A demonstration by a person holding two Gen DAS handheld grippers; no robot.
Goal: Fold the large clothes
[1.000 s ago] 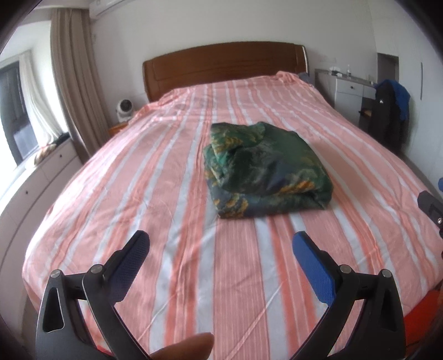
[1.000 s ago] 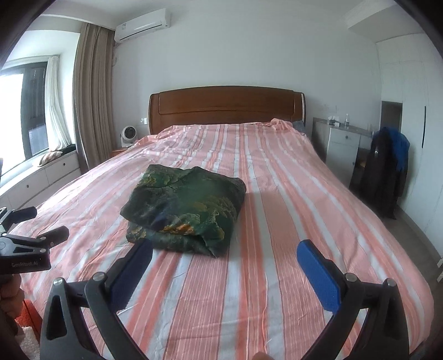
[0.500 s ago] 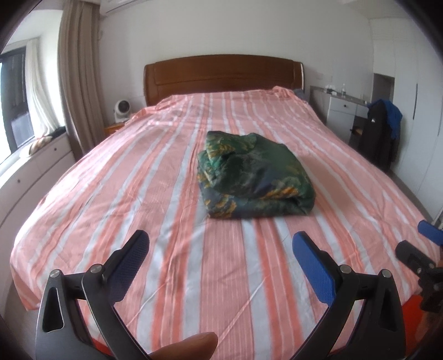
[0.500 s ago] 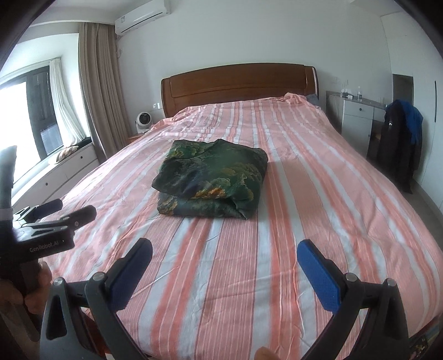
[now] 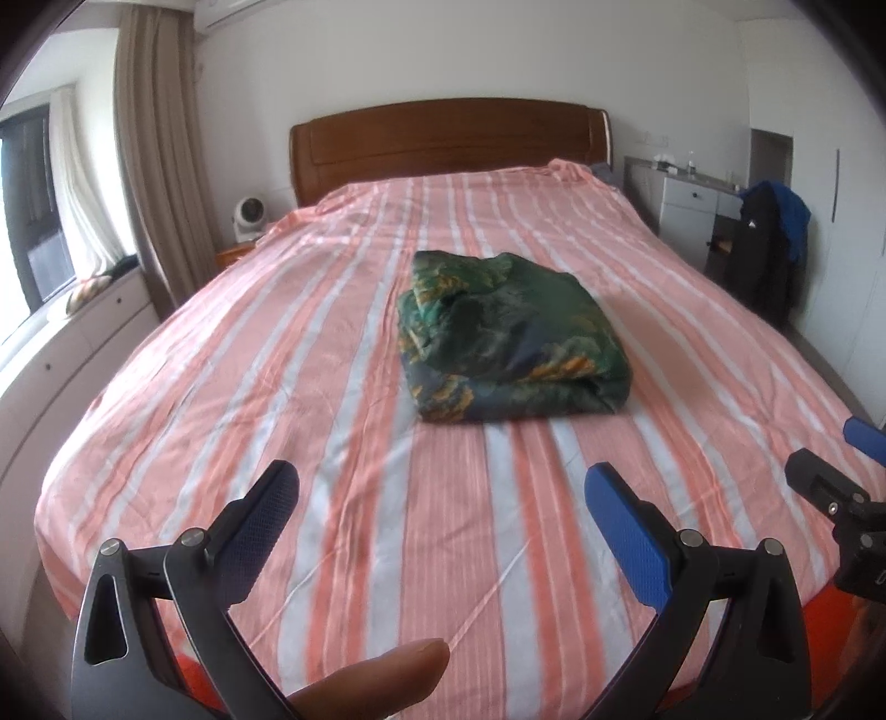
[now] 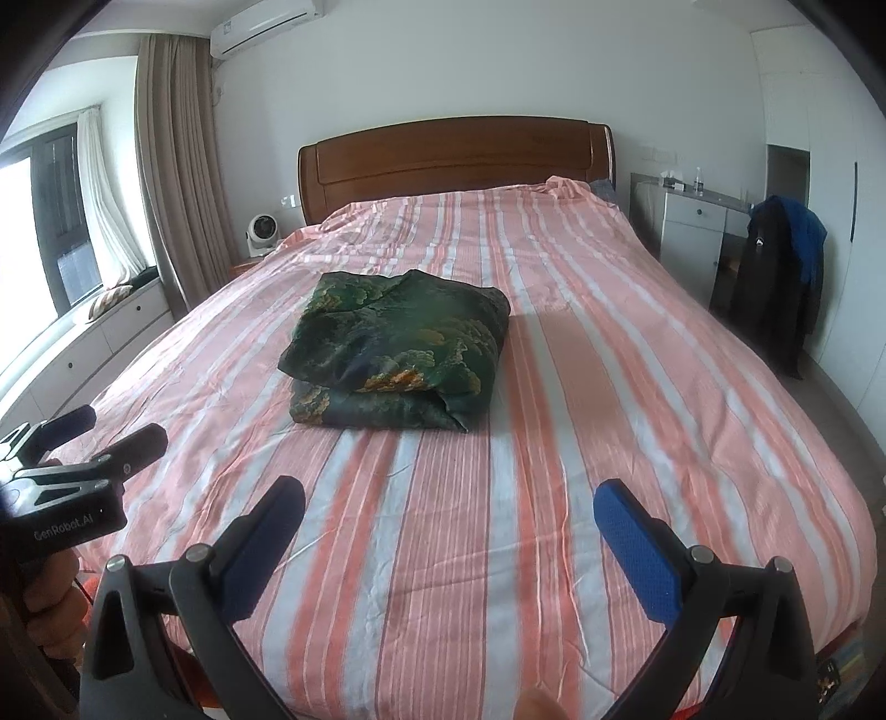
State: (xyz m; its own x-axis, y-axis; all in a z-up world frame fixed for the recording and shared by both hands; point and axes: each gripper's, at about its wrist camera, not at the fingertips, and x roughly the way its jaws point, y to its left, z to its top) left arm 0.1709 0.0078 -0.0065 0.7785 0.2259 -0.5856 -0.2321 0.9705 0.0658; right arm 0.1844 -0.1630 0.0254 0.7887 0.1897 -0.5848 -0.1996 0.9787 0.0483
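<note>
Folded green garment (image 5: 512, 338) is seen lying mid-bed on the striped bedspread (image 5: 310, 387) | left gripper (image 5: 440, 501) is held with fingers apart, empty, over the foot of the bed | right gripper (image 6: 449, 512) is likewise held spread, empty, well short of the garment.

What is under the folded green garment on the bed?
The folded green garment lies directly on the pink striped bedsheet. Whatever is tucked inside its folds is hidden.

Place: a home bedroom.
Bed (image 6: 554, 443): wide, striped pink sheet, wooden headboard (image 6: 454, 160).
Walls: air conditioner (image 6: 266, 22) up high, curtains (image 6: 177, 183) by the window.
Side: white drawers (image 6: 692, 232).
</note>
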